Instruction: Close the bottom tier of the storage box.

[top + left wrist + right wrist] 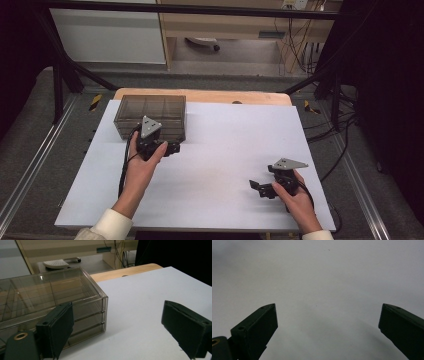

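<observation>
A smoky clear plastic drawer box (pixel 150 116) stands at the far left of the white table top (pixel 225 160). My left gripper (pixel 172 148) hovers just in front of the box's near right corner, jaws pointing right. In the left gripper view the box (pixel 50 297) shows stacked shallow drawers at the left, and my left gripper (pixel 117 305) is open with only white surface between its pads. My right gripper (pixel 257 187) sits low near the front right of the table, pointing left. In the right gripper view my right gripper (pixel 328 305) is open over bare white surface.
A wooden table edge (pixel 200 95) shows behind the white sheet. Black frame bars (pixel 65 75) slant down at both far corners, and cables (pixel 330 130) trail on the floor at the right. A wooden cabinet (pixel 225 25) stands beyond the table.
</observation>
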Action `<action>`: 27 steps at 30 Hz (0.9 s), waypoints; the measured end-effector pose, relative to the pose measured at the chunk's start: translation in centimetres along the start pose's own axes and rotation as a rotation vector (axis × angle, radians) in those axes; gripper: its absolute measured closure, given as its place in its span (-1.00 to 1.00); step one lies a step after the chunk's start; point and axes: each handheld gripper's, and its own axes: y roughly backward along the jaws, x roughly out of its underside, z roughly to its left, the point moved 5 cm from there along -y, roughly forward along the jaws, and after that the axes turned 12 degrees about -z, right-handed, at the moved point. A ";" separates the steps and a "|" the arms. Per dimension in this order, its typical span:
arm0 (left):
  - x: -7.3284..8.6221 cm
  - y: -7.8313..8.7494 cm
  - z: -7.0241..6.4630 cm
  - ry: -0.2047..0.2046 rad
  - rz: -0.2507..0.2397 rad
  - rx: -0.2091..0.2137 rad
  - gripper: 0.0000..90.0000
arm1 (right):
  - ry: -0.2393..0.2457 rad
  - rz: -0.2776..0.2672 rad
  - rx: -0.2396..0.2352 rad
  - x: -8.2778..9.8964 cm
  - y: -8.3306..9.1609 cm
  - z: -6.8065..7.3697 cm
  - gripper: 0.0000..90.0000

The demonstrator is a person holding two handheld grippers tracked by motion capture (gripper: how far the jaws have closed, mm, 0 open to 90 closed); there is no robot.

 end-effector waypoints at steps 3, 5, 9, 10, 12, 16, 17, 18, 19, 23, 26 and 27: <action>-0.1 0.6 0.1 0.001 -0.006 -0.004 -0.76 | 0.000 0.001 0.002 0.0 0.0 0.0 -0.94; -0.2 1.0 0.2 0.002 -0.010 -0.003 -0.76 | 0.000 0.001 0.002 0.0 0.0 0.0 -0.94; -0.3 1.8 0.7 0.004 -0.023 -0.007 -0.76 | 0.002 0.002 0.002 0.0 0.0 0.0 -0.94; -0.2 2.0 0.8 0.006 -0.026 -0.011 -0.76 | 0.002 0.001 0.000 0.0 0.0 0.0 -0.94; 0.0 2.4 1.1 0.002 -0.026 -0.019 -0.76 | -0.001 -0.009 -0.005 -0.2 0.1 0.1 -0.94; 0.1 3.2 1.8 0.012 -0.033 -0.034 -0.76 | 0.001 -0.016 -0.010 -0.3 0.3 0.2 -0.94; 0.0 3.4 2.1 0.012 -0.034 -0.038 -0.76 | -0.002 -0.013 -0.009 -0.3 0.3 0.1 -0.94; -0.1 3.6 2.2 0.016 -0.038 -0.040 -0.76 | 0.000 -0.013 -0.007 -0.2 0.3 0.1 -0.94; -0.1 3.8 2.4 0.018 -0.044 -0.042 -0.76 | -0.001 -0.010 -0.006 -0.2 0.3 0.0 -0.94; -0.4 4.8 2.8 0.024 -0.058 -0.046 -0.76 | 0.008 -0.006 -0.002 -0.2 0.2 0.2 -0.94; -0.5 5.6 3.1 0.023 -0.060 -0.042 -0.75 | 0.008 -0.006 0.002 -0.3 0.2 0.4 -0.94; -0.4 5.9 3.2 0.022 -0.056 -0.042 -0.75 | 0.011 -0.004 0.003 -0.3 0.2 0.4 -0.94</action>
